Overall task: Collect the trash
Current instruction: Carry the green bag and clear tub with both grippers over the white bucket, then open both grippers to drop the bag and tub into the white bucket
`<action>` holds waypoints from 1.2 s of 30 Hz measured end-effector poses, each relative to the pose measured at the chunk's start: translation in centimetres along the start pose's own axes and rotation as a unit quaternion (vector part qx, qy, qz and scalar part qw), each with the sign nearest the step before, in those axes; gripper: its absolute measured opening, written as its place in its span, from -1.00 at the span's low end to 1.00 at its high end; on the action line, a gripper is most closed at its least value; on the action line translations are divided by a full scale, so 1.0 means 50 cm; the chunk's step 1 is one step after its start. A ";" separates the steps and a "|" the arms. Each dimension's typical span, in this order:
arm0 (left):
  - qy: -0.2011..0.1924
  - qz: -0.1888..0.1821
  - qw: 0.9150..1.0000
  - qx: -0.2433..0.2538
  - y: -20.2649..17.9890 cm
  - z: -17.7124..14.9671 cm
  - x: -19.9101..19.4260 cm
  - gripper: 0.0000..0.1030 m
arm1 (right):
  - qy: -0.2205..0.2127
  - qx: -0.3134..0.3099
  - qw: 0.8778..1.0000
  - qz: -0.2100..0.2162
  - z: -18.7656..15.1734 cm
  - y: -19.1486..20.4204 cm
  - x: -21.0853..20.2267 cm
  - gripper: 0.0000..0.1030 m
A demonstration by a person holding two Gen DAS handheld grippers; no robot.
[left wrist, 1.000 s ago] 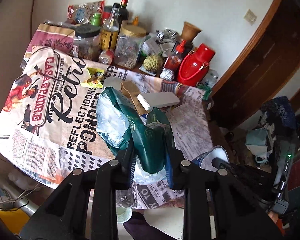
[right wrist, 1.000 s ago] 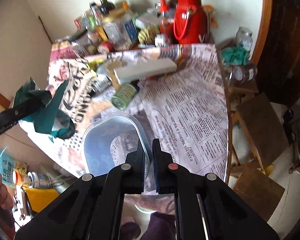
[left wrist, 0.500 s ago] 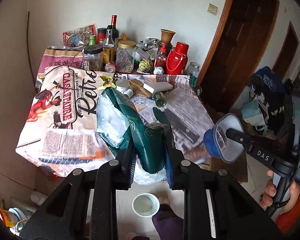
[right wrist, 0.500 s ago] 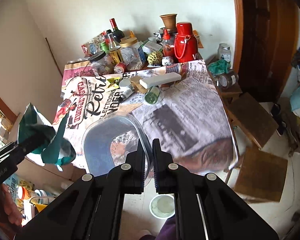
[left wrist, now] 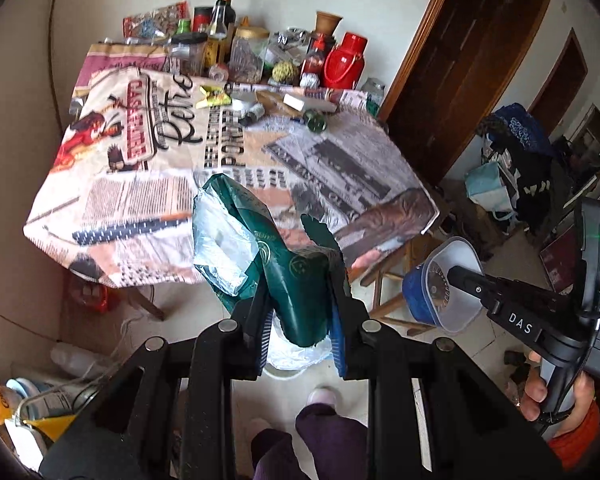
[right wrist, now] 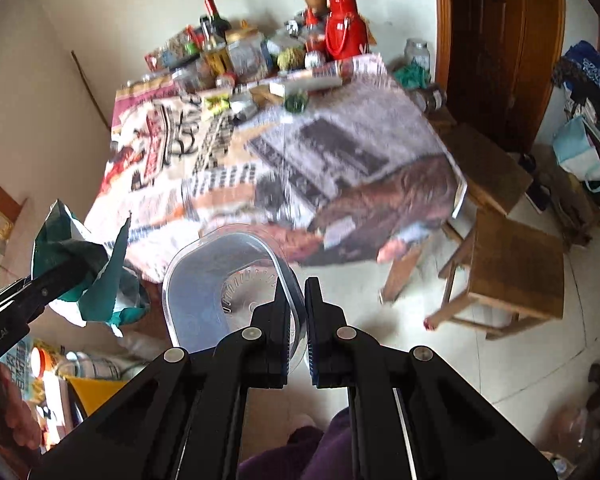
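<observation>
My left gripper (left wrist: pixel 300 312) is shut on a crumpled green and silver foil bag (left wrist: pixel 260 248), held in the air off the table's near edge. The same bag (right wrist: pixel 80 264) shows at the left of the right wrist view, pinched by the left gripper (right wrist: pixel 72 266). My right gripper (right wrist: pixel 298 292) is shut on the rim of a clear plastic tub (right wrist: pixel 220 276), also off the table. In the left wrist view the tub (left wrist: pixel 444 284) hangs at the right on the right gripper (left wrist: pixel 454 274), with a hand holding that tool. More litter lies far back on the table: a yellow wrapper (left wrist: pixel 214 96) and a green can (left wrist: pixel 314 124).
The table (left wrist: pixel 140 184) carries a printed newspaper-style cloth, with bottles, jars and a red flask (left wrist: pixel 346 60) crowded at its back. Wooden stools (right wrist: pixel 512 272) stand right of it, by a dark door (left wrist: pixel 480 60). Bags pile up at the far right. My legs show below.
Both grippers have pulled back from the table with the bag and the tub still in them. The table now looks farther away, and floor and stools have come into view.
</observation>
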State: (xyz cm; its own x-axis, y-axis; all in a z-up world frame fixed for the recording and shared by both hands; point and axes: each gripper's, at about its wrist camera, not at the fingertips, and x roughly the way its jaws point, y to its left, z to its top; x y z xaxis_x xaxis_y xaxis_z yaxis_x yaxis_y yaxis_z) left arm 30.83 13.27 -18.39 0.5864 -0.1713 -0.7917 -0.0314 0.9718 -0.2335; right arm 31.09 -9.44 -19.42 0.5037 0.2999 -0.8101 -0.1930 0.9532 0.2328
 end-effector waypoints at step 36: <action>0.263 0.015 0.960 -0.094 0.122 -0.456 0.886 -0.52 | 0.209 -0.057 0.976 -0.031 -0.346 -0.257 0.764 -0.87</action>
State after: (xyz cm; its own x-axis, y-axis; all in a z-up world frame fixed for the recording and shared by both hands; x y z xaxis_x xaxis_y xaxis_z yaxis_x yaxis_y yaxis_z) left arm 38.15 7.93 -67.75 0.0948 -0.2493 -0.9638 -0.2173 0.9396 -0.2645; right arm 38.22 -10.92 -62.66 0.1341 0.1775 -0.9749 -0.2782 0.9510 0.1349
